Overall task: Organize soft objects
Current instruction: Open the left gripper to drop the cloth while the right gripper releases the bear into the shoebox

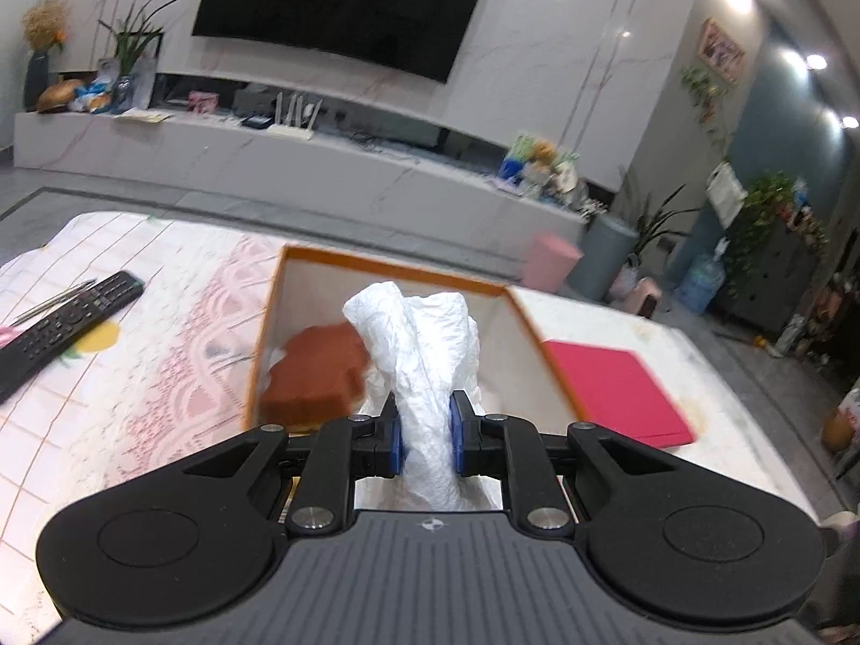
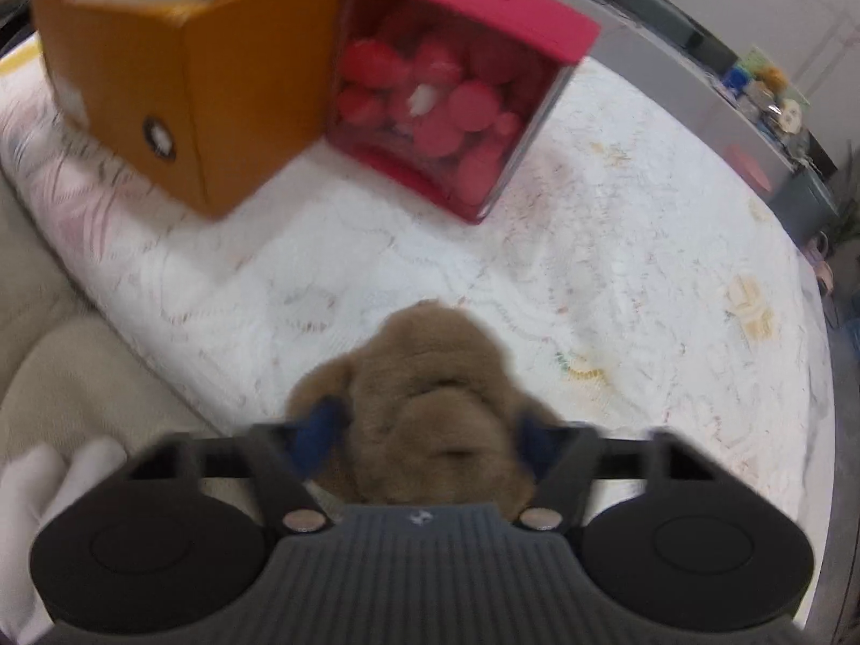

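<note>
Lace-covered surface (image 2: 618,269) bearing orange box (image 2: 177,86): left gripper (image 1: 424,432) clamps crumpled white plastic bag (image 1: 424,344) above it; only right view shows right gripper (image 2: 424,435) straddling blurred brown plush toy (image 2: 424,403), grip unclear.

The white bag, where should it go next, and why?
Probably down into the orange box, then let go. The left gripper is shut on the white bag right above the open box, where a brown sponge already lies.

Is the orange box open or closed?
Open: the orange box has no lid, and an orange sponge-like block shows inside.
</note>
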A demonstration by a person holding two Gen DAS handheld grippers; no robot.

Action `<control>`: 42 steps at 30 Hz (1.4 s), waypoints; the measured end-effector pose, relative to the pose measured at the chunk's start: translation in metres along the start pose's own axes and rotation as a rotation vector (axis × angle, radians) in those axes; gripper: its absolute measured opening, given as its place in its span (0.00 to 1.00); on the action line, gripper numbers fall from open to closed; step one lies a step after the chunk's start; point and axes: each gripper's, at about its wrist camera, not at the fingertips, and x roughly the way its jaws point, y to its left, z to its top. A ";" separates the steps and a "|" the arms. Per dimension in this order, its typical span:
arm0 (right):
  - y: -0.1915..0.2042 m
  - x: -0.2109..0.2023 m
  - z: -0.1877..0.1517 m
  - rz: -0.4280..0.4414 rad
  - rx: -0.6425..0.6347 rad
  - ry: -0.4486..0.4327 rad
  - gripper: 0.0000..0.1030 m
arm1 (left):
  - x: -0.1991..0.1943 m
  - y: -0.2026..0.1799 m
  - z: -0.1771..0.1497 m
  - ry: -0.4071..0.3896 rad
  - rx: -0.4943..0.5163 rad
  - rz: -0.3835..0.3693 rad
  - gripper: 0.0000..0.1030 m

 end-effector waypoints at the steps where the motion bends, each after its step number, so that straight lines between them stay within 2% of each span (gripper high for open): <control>1: -0.001 -0.002 0.004 -0.017 -0.002 -0.004 0.44 | 0.002 0.005 -0.002 0.008 0.002 0.009 0.18; 3: -0.005 -0.012 0.011 -0.048 0.009 -0.033 0.44 | 0.003 0.007 -0.004 0.017 0.004 0.023 0.19; 6: -0.011 -0.034 0.027 -0.038 0.040 -0.087 0.44 | 0.002 0.003 -0.007 0.010 0.023 0.068 0.32; 8: -0.012 -0.053 0.041 -0.036 0.059 -0.153 0.44 | 0.000 0.000 -0.011 -0.004 0.029 0.099 0.51; 12: -0.002 -0.083 0.077 -0.009 0.088 -0.293 0.44 | -0.008 0.001 -0.013 -0.044 0.026 0.106 0.76; 13: 0.000 -0.088 0.086 0.003 0.106 -0.330 0.44 | -0.010 0.001 -0.013 -0.058 0.032 0.124 0.85; 18: 0.020 -0.097 0.130 0.057 0.174 -0.463 0.44 | -0.022 -0.004 -0.012 -0.117 0.070 0.244 0.86; 22: 0.038 -0.081 0.156 0.050 0.193 -0.488 0.48 | -0.032 -0.001 -0.010 -0.150 0.049 0.270 0.86; 24: 0.045 -0.072 0.164 0.039 0.209 -0.491 0.56 | -0.035 -0.001 -0.008 -0.155 0.054 0.285 0.86; 26: 0.052 -0.067 0.167 0.003 0.196 -0.497 0.80 | -0.037 -0.001 -0.005 -0.150 0.060 0.287 0.86; 28: 0.059 -0.067 0.162 -0.043 0.200 -0.531 0.91 | -0.039 -0.002 -0.003 -0.147 0.053 0.277 0.86; 31: 0.063 -0.072 0.146 -0.032 0.235 -0.580 0.95 | -0.043 -0.009 -0.004 -0.144 0.067 0.233 0.88; 34: 0.069 -0.073 0.126 -0.010 0.267 -0.599 0.95 | -0.049 -0.023 -0.010 -0.166 0.114 0.220 0.89; 42: 0.080 -0.071 0.095 0.000 0.262 -0.562 0.95 | -0.055 -0.057 -0.027 -0.206 0.192 0.241 0.91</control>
